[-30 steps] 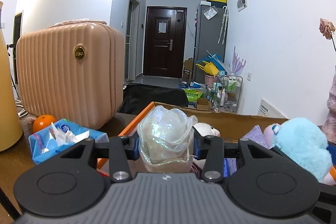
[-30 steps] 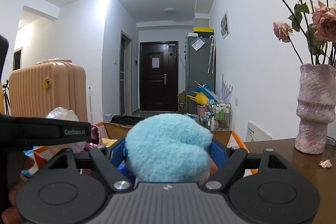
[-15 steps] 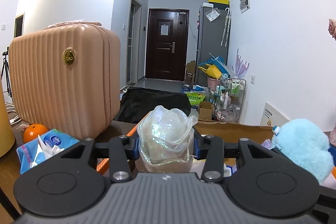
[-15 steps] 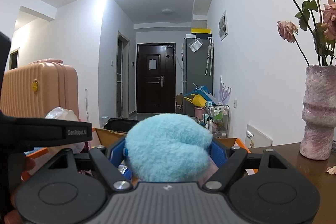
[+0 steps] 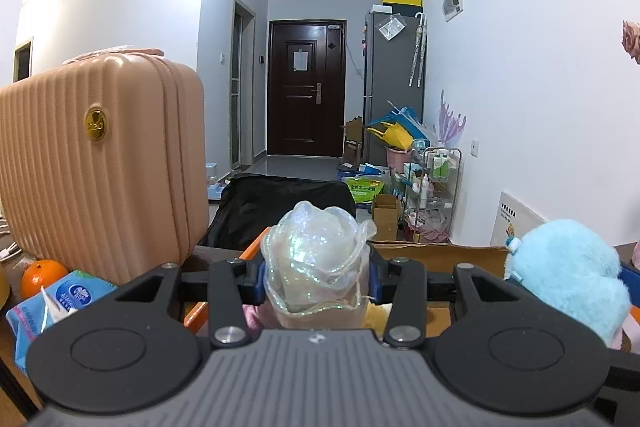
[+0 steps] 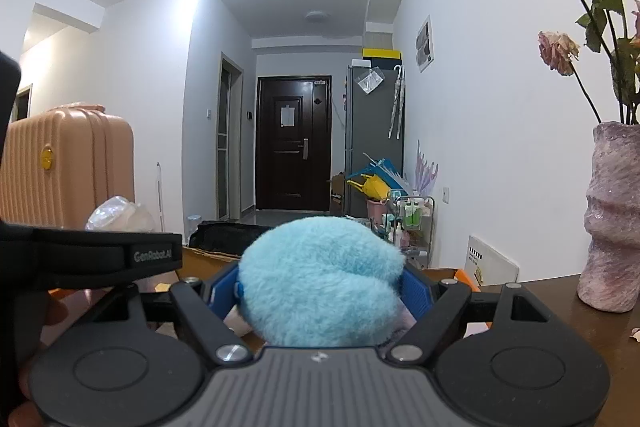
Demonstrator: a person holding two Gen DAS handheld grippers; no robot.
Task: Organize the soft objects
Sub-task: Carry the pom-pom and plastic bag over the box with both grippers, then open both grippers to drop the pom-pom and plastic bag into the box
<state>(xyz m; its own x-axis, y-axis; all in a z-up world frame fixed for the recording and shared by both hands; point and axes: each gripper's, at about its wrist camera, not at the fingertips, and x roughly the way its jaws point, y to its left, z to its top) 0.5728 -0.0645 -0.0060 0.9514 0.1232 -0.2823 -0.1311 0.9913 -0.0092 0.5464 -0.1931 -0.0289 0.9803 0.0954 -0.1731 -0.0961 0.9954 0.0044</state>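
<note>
The iridescent mesh pouf covers the left gripper's pads, and its underside drops behind the housing. The blue plush toy masks the right gripper's pads. The pink vase runs off the right edge; the cardboard box's contents are mostly blocked.

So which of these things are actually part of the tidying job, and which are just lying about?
Part of the job:
- shimmery mesh puff, held in the left gripper
- fluffy blue plush, held in the right gripper
- cardboard box

Just lying about:
- pink suitcase
- orange
- tissue pack
- vase of dried roses
</note>
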